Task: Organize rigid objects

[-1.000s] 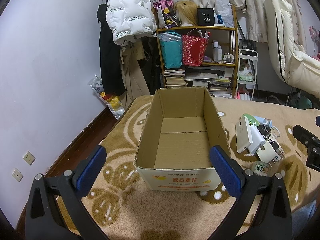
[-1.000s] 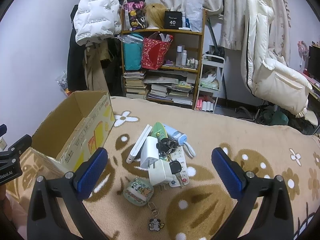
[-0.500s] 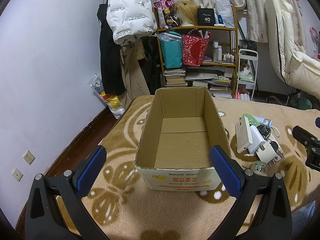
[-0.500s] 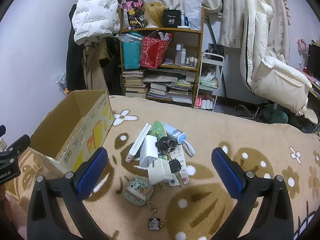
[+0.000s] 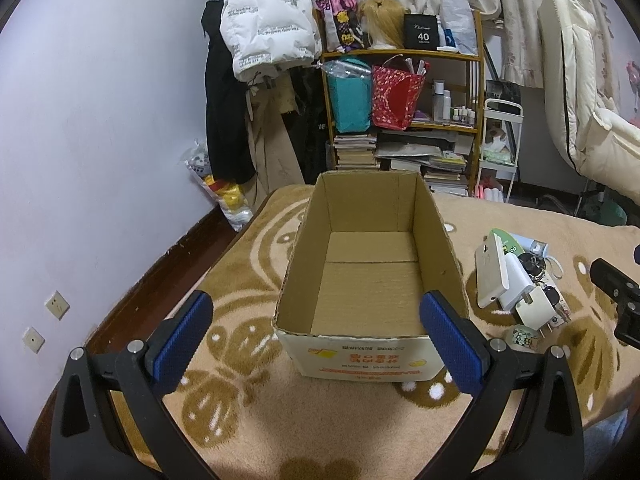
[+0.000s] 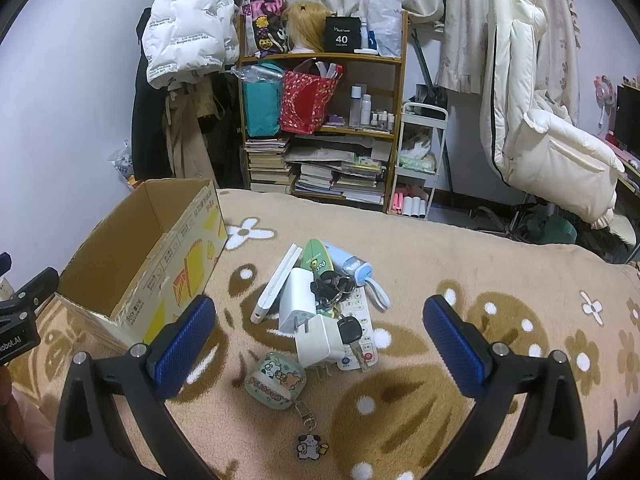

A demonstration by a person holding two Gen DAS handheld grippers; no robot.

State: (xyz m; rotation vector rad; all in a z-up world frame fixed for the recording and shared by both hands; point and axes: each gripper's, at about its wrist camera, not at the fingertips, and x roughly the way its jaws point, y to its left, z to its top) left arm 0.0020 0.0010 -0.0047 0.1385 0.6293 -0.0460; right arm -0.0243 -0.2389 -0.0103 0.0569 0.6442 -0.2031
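Both grippers are spread wide and hold nothing. From the left wrist view, the left gripper [image 5: 316,334] hangs just in front of the cardboard box [image 5: 370,360], which stands open and bare inside on the tan patterned blanket [image 5: 240,412]. From the right wrist view, the right gripper [image 6: 318,338] hovers above the pile of small rigid things lying on the blanket a little to the right of the box [image 6: 160,264].

That pile holds a slim white power bank [image 6: 277,284], a white charger [image 6: 298,300], a second white plug [image 6: 318,340] touching it, a bunch of dark keys [image 6: 332,286], a car key [image 6: 350,330] resting on a white remote [image 6: 362,312], a green case [image 6: 318,260] and a pale blue bottle [image 6: 352,266]. Nearest the gripper sits a cartoon earbud case [image 6: 274,380] with a small charm [image 6: 310,446] on a clip.

Judging by the bare box, sorting has not started; this looks like the approach to a first pick. The next move probably calls for lowering the right gripper over one item, with the earbud case the easiest since it lies apart from the tangle, and closing squarely so that neighbours are not dragged along.
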